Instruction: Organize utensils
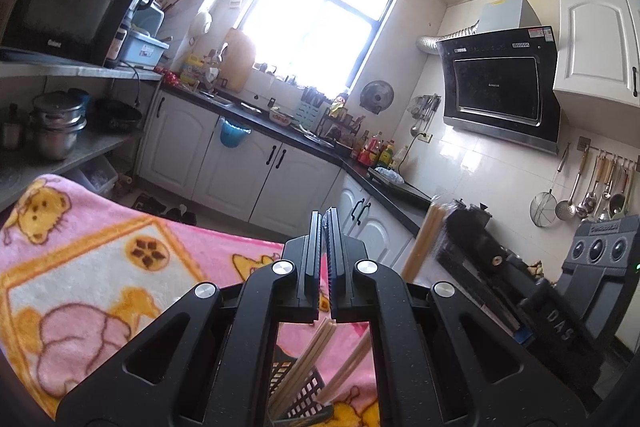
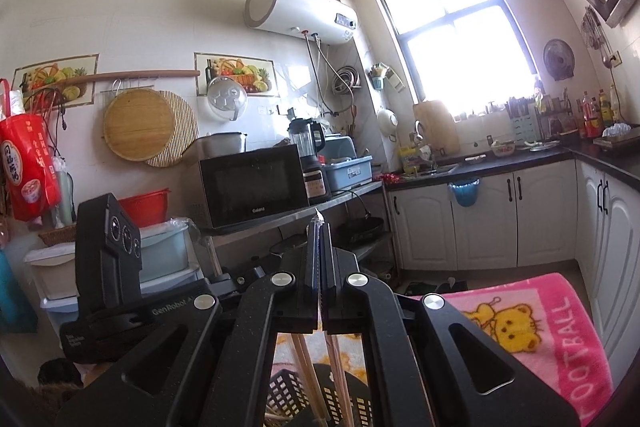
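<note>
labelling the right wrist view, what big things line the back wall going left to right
red bag → round wooden board → microwave → blender → blue dish tub → window → small wall fan

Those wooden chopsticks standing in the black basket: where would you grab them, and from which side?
Grip the bare upper shafts of the chopsticks, coming from above. They lean upright with their lower ends down inside the black basket, so only the tops stand free for the fingers.
</note>
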